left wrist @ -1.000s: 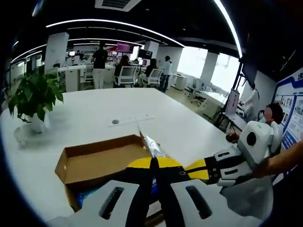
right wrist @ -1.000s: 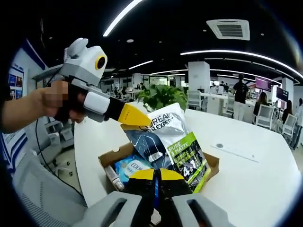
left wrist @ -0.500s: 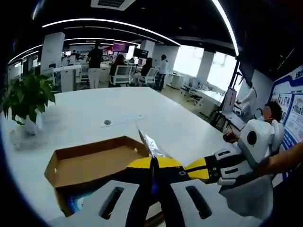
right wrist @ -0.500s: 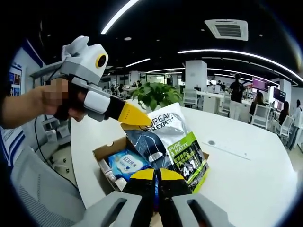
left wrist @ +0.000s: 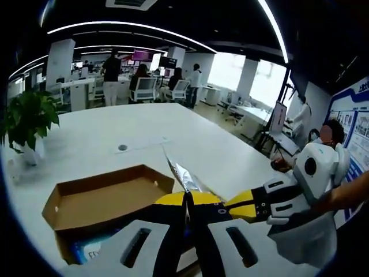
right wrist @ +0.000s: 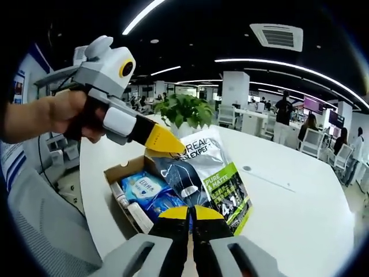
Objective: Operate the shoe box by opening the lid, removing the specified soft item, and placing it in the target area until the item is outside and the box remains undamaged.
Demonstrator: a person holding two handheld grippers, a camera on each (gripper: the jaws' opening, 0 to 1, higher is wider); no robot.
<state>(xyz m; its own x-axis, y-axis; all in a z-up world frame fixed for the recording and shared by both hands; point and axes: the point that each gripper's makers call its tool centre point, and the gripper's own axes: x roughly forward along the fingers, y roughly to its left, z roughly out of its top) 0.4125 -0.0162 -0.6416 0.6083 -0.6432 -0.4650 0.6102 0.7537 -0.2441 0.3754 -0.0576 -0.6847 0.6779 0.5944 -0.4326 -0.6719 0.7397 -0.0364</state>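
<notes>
A silver, black and green L'Oreal pouch (right wrist: 210, 173) hangs upright above the table, held by both grippers. My right gripper (right wrist: 190, 212) is shut on its lower edge. My left gripper (right wrist: 170, 147), held by a hand, pinches its top corner from the left. In the left gripper view my left gripper (left wrist: 187, 199) is shut on the pouch's silvery edge (left wrist: 180, 173), with my right gripper (left wrist: 233, 206) coming in from the right. The open cardboard shoe box (left wrist: 109, 193) lies on the table to the left. Below and left of the pouch, the box (right wrist: 115, 171) holds a blue pack (right wrist: 144, 187) and a white tube (right wrist: 130, 206).
A potted plant (left wrist: 29, 118) stands on the white table (left wrist: 115, 130) beyond the box; in the right gripper view the plant (right wrist: 184, 109) shows behind the pouch. A small white strip (left wrist: 141, 144) lies mid-table. Office chairs, desks and people are far behind. A seated person (left wrist: 328, 135) is at the right.
Both grippers stay shut on the pouch. The box has slid left in both views, so the pouch now hangs more to the side of the box; more of the blue pack shows.
</notes>
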